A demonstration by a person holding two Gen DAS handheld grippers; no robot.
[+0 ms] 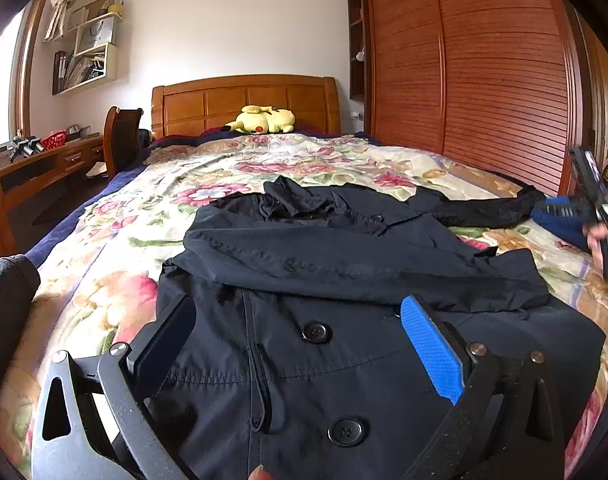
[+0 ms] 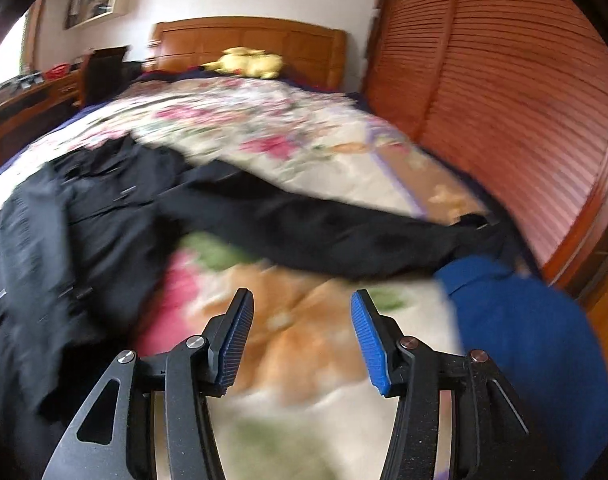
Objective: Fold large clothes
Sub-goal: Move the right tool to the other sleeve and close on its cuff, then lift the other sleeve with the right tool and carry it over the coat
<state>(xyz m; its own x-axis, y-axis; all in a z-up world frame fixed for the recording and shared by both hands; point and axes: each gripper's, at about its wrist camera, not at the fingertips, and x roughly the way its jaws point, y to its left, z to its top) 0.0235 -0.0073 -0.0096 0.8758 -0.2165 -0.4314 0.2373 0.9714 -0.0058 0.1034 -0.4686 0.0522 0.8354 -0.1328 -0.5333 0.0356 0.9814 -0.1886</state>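
A large black coat with big buttons lies flat on the flowered bedspread. One sleeve is folded across its chest; the other sleeve stretches out to the right. My left gripper is open, hovering over the coat's buttoned front. My right gripper is open and empty above the bedspread, just short of the outstretched sleeve; it also shows at the right edge of the left wrist view. The right wrist view is motion-blurred.
A blue garment lies at the bed's right edge by the sleeve cuff. A yellow plush toy sits at the wooden headboard. A louvred wardrobe stands to the right, a desk and chair to the left.
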